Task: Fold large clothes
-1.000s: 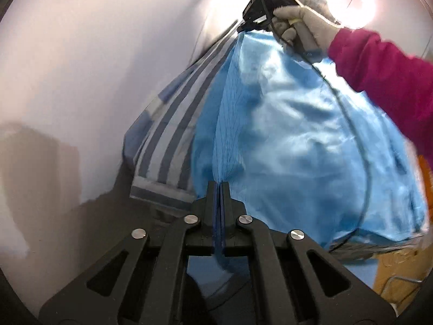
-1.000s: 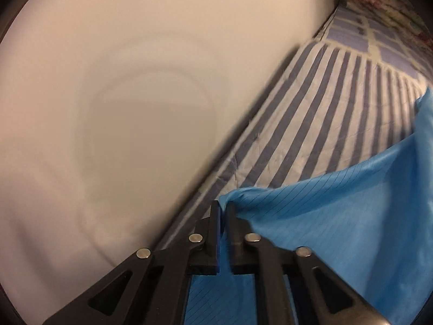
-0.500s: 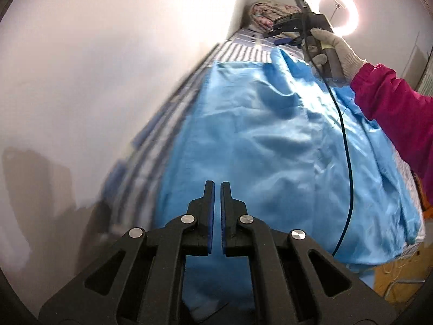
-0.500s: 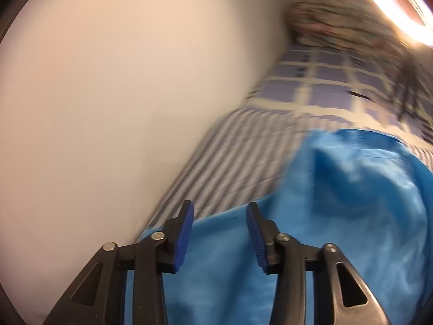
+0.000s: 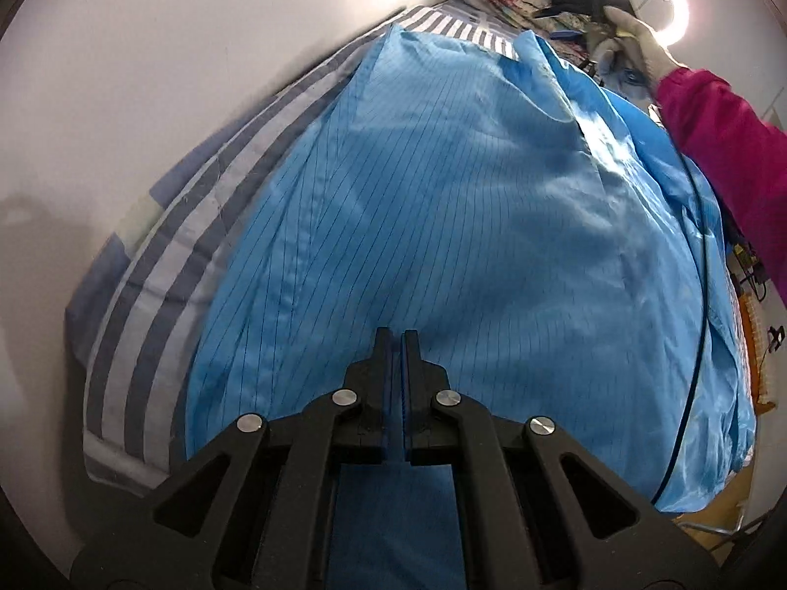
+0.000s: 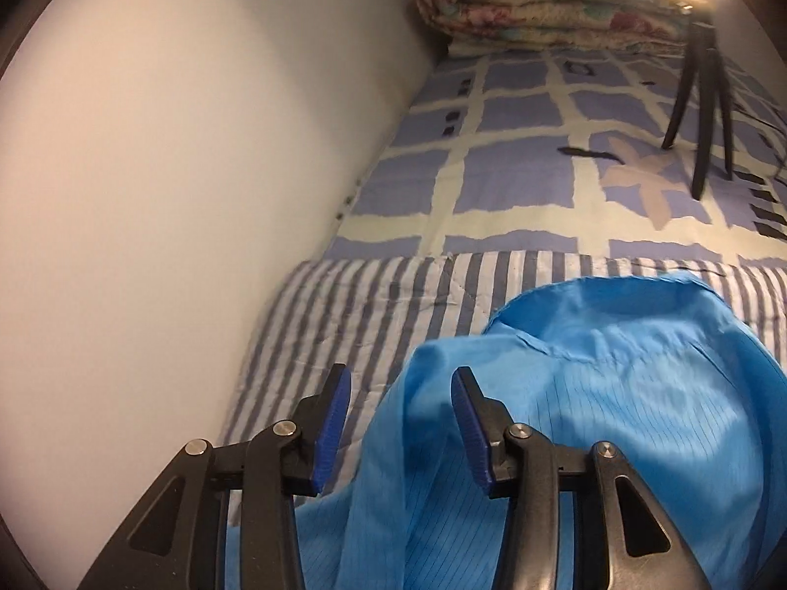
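Blue pinstriped fabric is lying spread over the bed (image 5: 147, 265), a large garment (image 5: 467, 226) reaching from the near end toward the far edge beside the wall. Nearest, the left gripper (image 5: 397, 344) is sitting with its fingers closed together, and whether cloth is caught between them cannot be told. Farther along, the right gripper (image 6: 401, 393) is hovering with fingers released over a raised fold. It is looking thin, limp and slippery; hems and corners seem the surest holds. Beyond, a rolled quilt (image 6: 541, 5) is resting.
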`<state>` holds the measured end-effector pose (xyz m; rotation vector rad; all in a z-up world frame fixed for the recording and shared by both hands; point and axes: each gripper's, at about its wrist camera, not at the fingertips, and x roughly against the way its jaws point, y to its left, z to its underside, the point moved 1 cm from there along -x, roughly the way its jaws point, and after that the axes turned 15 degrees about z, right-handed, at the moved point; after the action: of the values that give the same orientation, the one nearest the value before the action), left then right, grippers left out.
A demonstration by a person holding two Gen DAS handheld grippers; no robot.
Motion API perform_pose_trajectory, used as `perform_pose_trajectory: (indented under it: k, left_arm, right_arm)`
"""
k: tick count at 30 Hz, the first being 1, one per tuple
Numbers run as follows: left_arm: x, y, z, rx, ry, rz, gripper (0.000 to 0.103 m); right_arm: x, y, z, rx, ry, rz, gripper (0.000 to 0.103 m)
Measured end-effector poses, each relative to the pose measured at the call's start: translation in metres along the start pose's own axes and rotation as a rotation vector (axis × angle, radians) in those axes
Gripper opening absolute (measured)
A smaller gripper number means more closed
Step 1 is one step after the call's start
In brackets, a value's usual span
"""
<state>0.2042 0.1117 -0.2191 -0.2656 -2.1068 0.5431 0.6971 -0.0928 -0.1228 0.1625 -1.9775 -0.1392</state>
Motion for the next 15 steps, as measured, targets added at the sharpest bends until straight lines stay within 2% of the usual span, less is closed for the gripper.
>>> perform_pose_trajectory:
  k: [5,9,11,14,15]
  left_arm:
    - [-0.004,0.001,-0.001,-0.015,-0.021,0.000,0.000]
    - [-0.005,0.000,-0.001,-0.039,-0.029,-0.008,0.000]
    - [-0.006,-0.001,0.000,-0.044,-0.032,-0.007,0.000]
    - [-0.008,-0.001,-0.001,-0.043,-0.035,0.000,0.000]
    - [-0.008,0.000,-0.002,-0.041,-0.036,0.003,0.000]
  right_arm:
    - [-0.035,-0.008,-0.010,-0.073,0.111,0.032,0.046]
    - [-0.054,-0.004,-0.013,-0.018,0.169,0.138,0.042]
    - [-0.054,-0.003,-0.013,0.002,0.173,0.162,0.035]
    - [-0.040,-0.008,-0.018,0.028,0.123,0.133,0.035]
    - [-0.032,-0.015,-0.020,0.023,0.098,0.141,0.040]
